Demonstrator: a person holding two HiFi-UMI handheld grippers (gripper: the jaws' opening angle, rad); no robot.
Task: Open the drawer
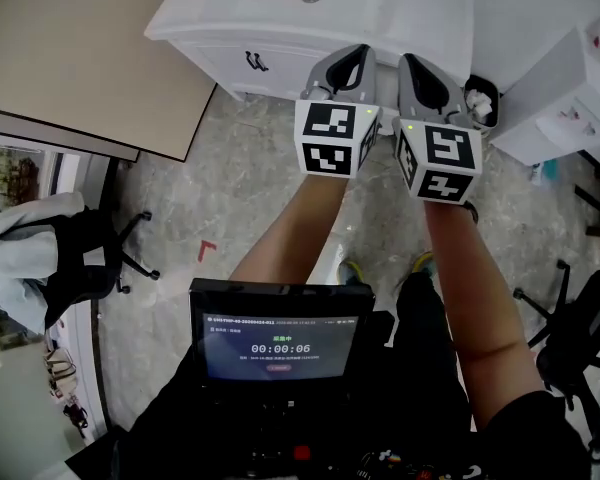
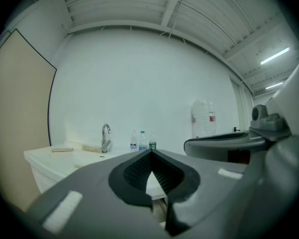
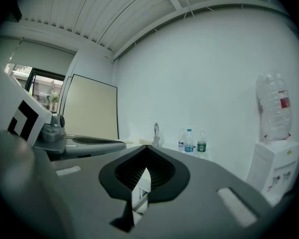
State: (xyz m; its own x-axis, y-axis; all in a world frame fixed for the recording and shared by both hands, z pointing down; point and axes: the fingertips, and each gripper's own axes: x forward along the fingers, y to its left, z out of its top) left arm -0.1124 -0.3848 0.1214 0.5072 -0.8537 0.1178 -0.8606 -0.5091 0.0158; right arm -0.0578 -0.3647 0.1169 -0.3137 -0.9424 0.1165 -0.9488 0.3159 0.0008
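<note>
A white sink cabinet (image 1: 380, 13) stands ahead of me. Its drawer front (image 1: 280, 68) carries a black handle (image 1: 254, 62) and looks pushed in. My left gripper (image 1: 359, 60) and right gripper (image 1: 418, 65) are held side by side in the air before the cabinet, right of the handle and apart from it. In the left gripper view the left gripper (image 2: 150, 152) has its jaws met at the tip with nothing held. The right gripper (image 3: 146, 148) is shut and empty too.
A faucet (image 2: 105, 137) and three water bottles (image 2: 142, 141) stand on the counter. A small bin (image 1: 483, 100) and a white water dispenser (image 1: 565, 103) are to the right. A beige panel (image 1: 80, 48) and office chairs (image 1: 75, 253) are at left; a screen (image 1: 280, 343) hangs below my arms.
</note>
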